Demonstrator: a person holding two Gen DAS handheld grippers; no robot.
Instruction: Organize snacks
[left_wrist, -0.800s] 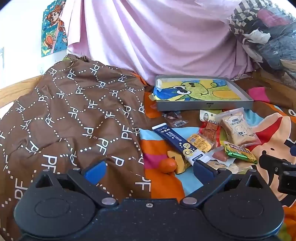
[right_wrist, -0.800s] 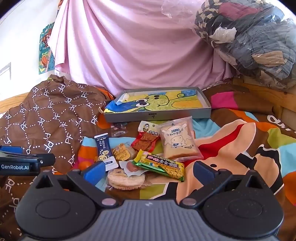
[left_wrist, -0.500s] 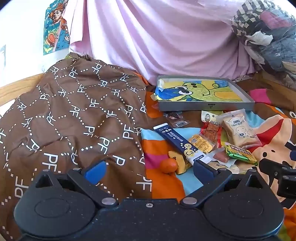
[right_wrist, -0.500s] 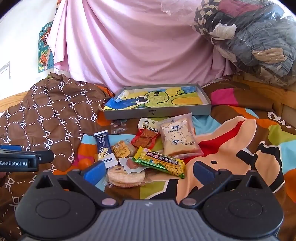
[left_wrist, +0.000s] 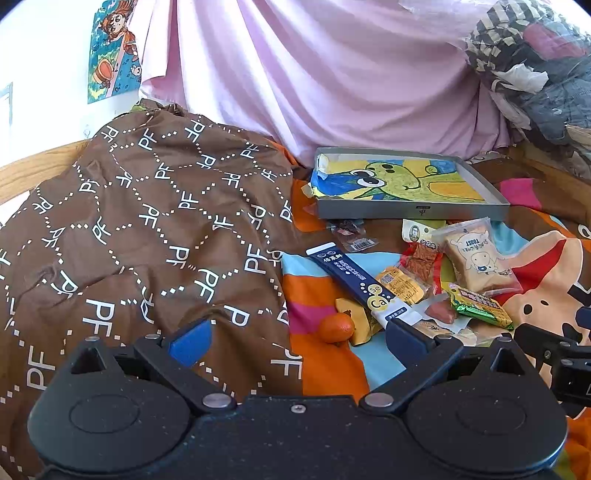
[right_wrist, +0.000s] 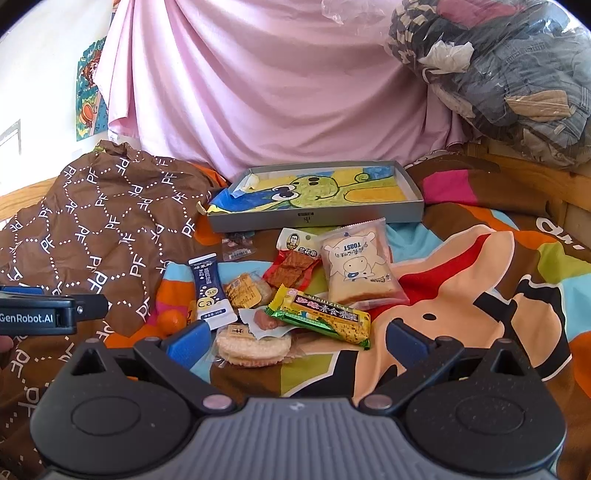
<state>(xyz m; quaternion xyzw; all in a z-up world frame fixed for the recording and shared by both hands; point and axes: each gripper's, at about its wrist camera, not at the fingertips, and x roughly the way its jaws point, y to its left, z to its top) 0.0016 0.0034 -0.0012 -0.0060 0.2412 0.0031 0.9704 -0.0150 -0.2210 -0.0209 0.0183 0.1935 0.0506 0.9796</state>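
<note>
Since the earlier frames both views are raised and pulled back a little: the snack pile sits slightly lower and farther off in each, while nothing on the bed is shifted. The left tongs (left_wrist: 295, 341) are spread wide and empty, held above the brown quilt (left_wrist: 147, 229) with a small orange (left_wrist: 336, 327) lying just ahead between the fingers. The right tongs (right_wrist: 295, 339) are likewise wide and empty, poised just short of the round rice crackers (right_wrist: 253, 347) and the green bar (right_wrist: 321, 315). The snacks lie in a loose overlapping heap on the cartoon bedspread (right_wrist: 480, 280): a toast packet (right_wrist: 356, 269), a red spicy strip packet (right_wrist: 293, 264), a blue sachet (right_wrist: 208, 291) and a yellow cake (right_wrist: 245, 291), all in front of the grey tray (right_wrist: 317, 216), whose drawn lining is bare of snacks. The step in hand is judged to be the approach before a first pick; no item is gripped yet. The next move is likely to call for lowering the right tongs onto one top-lying packet, probably the green bar or the crackers, closing on its edge without dragging neighbours, then carrying it to the tray.
</note>
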